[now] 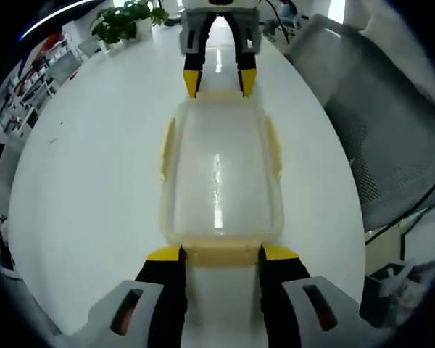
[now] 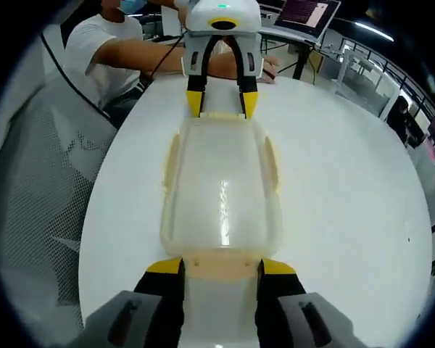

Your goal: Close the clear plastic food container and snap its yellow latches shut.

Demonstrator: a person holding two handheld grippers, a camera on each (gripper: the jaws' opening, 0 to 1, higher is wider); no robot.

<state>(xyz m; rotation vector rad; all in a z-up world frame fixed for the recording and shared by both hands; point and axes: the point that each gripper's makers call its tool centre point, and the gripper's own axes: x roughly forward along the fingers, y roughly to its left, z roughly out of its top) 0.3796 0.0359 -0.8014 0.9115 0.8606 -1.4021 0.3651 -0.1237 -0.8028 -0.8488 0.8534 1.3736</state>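
A clear plastic food container (image 1: 221,181) is seen at the centre of the left gripper view, lying on a white table (image 1: 94,188) with its lid on. The left gripper (image 1: 221,254) is held at six o'clock, its jaws spread, their yellow tips placed at either side of the near yellow latch (image 1: 221,252). The right gripper (image 1: 220,81) is seen at twelve o'clock, jaws likewise parted about the far latch (image 1: 219,95). Side latches (image 1: 167,148) are found at nine and three o'clock. A grey mesh chair (image 1: 391,138) is placed at three o'clock, a potted plant (image 1: 127,20) at eleven. In the right gripper view, a seated person (image 2: 109,51) is seen at eleven o'clock.
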